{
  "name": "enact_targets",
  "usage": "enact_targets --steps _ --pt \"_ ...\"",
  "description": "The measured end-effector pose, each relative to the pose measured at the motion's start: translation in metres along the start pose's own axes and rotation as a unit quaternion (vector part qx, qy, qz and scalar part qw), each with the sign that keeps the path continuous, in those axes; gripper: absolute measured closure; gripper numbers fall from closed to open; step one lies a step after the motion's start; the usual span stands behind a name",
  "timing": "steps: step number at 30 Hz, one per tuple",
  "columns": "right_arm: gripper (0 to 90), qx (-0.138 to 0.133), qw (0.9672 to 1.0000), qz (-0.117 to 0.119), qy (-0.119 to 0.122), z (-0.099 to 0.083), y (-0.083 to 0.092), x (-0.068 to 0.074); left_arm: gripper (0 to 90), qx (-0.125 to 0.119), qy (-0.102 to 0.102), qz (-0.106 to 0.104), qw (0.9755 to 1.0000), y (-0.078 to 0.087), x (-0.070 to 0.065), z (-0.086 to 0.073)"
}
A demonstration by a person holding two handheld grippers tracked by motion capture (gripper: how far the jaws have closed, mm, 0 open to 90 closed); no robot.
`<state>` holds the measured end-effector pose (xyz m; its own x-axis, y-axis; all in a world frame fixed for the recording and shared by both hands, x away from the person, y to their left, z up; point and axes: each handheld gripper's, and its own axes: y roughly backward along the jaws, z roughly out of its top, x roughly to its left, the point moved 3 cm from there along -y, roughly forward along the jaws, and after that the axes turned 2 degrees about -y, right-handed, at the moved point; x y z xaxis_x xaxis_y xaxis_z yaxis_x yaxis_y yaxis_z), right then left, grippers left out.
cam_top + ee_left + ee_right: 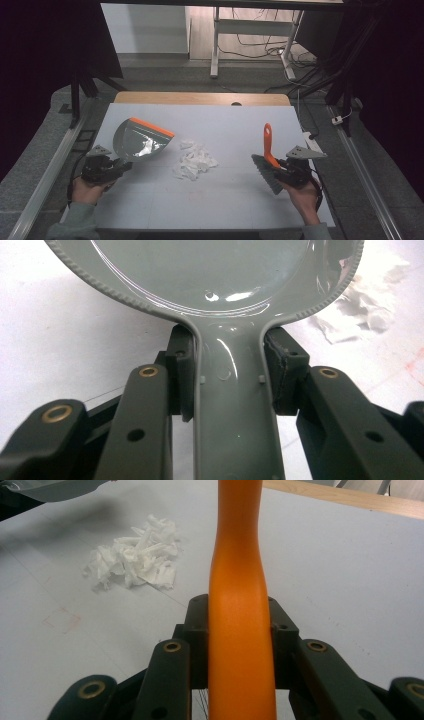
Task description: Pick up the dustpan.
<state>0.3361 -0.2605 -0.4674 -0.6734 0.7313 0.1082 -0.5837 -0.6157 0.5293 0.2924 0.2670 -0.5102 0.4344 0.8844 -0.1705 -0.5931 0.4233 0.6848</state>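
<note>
Right gripper [278,166] clamped on orange plastic brush handle [240,605], bristles grey. Left gripper [120,165] clamped on grey plastic dustpan [140,140], orange-lipped. Shredded white paper pile [194,161] between them. White tabletop [225,200]; desk legs [215,45], cables behind.

1. The high view is dim, with black upper corners; the white table [220,200] is evenly lit.
2. Overhead glare streaks the grey dustpan [210,270].
3. Near jaws and the orange brush handle [240,630] are soft-focused.
</note>
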Motion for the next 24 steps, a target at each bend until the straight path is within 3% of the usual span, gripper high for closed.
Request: enact_targets --steps 11,24 --pt "70.2 -0.007 0.9999 0.002 -0.008 0.005 -0.004 -0.001 61.5 0.004 -0.031 -0.016 0.9994 0.017 0.001 -0.007" --pt "70.2 -0.022 0.9996 0.005 -0.016 0.022 -0.014 -0.002 61.4 0.002 -0.046 -0.029 0.9985 0.032 0.001 -0.013"
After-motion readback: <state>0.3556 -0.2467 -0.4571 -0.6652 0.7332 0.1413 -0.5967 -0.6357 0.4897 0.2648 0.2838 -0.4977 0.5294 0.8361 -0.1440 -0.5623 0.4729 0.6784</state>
